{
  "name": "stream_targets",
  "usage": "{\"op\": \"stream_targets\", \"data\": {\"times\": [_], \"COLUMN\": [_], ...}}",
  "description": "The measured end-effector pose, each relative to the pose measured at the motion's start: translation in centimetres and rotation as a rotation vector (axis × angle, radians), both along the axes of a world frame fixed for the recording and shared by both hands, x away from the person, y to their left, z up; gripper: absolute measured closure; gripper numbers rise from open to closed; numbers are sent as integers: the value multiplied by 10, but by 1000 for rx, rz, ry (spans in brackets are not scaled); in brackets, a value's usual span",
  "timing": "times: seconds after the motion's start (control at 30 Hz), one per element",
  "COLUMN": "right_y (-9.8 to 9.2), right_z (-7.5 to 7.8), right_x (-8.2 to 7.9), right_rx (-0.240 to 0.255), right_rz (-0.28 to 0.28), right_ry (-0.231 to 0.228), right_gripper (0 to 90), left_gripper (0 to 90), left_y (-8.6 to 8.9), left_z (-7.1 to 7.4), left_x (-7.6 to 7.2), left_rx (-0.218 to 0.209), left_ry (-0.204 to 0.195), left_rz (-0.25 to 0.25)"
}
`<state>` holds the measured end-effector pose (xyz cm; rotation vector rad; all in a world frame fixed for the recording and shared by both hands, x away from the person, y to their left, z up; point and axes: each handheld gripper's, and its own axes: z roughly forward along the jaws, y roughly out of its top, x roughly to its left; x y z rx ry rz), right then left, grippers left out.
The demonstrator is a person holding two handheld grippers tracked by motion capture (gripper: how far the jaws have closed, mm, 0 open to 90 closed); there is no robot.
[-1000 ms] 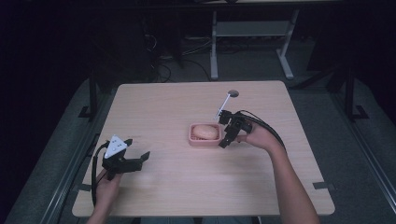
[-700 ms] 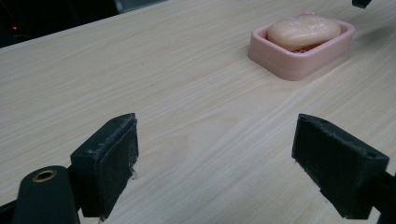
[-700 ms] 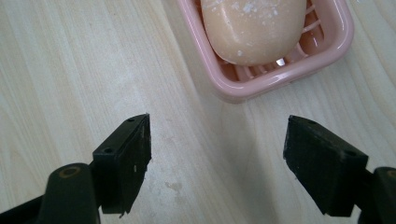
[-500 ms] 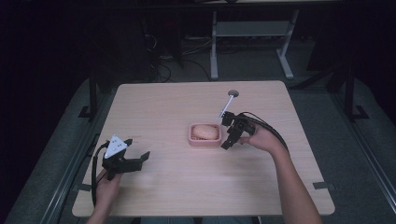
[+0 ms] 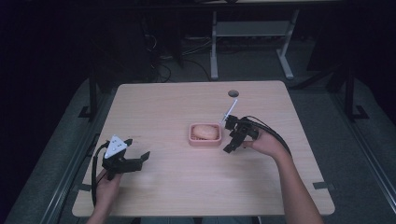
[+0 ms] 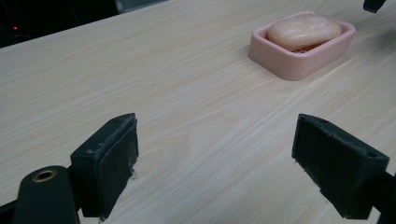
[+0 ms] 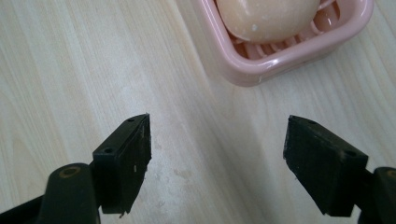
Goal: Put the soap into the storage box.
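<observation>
Right gripper [image 5: 232, 140] hovers at the soap dish's [image 5: 204, 141] three o'clock side, released.
Left gripper [image 5: 135, 161] idles, released; a careless approach could shove the dish, toppling the soap [image 5: 205, 131].

A pale wooden bench [image 5: 159, 112] fills the middle of the frame; a small dark round hole [image 5: 233, 93] sits near its upper edge.

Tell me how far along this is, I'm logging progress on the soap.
Looks done: the soap lies in the pink soap dish. In hand: nothing; the right hand-held gripper hangs open beside the dish, the left hand-held gripper open, farther off. Left: perhaps only drawing clear.
</observation>
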<state>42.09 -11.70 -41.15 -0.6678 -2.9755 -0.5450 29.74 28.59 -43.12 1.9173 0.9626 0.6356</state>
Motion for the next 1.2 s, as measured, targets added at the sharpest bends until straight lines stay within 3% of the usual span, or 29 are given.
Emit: {"op": "stream_targets", "data": {"times": [0.73,1.2], "right_y": [-21,-33], "right_z": [-7,-14], "right_x": [-20,-33], "right_rx": [-11,22], "right_rz": [-27,-47], "right_ry": [-6,-17], "right_gripper": [226,225], "left_gripper": [143,143], "left_y": [0,0], "left_z": [0,0], "left_x": [0,0], "left_rx": [6,12], "left_ry": [-1,0], "left_rz": [-2,-5]}}
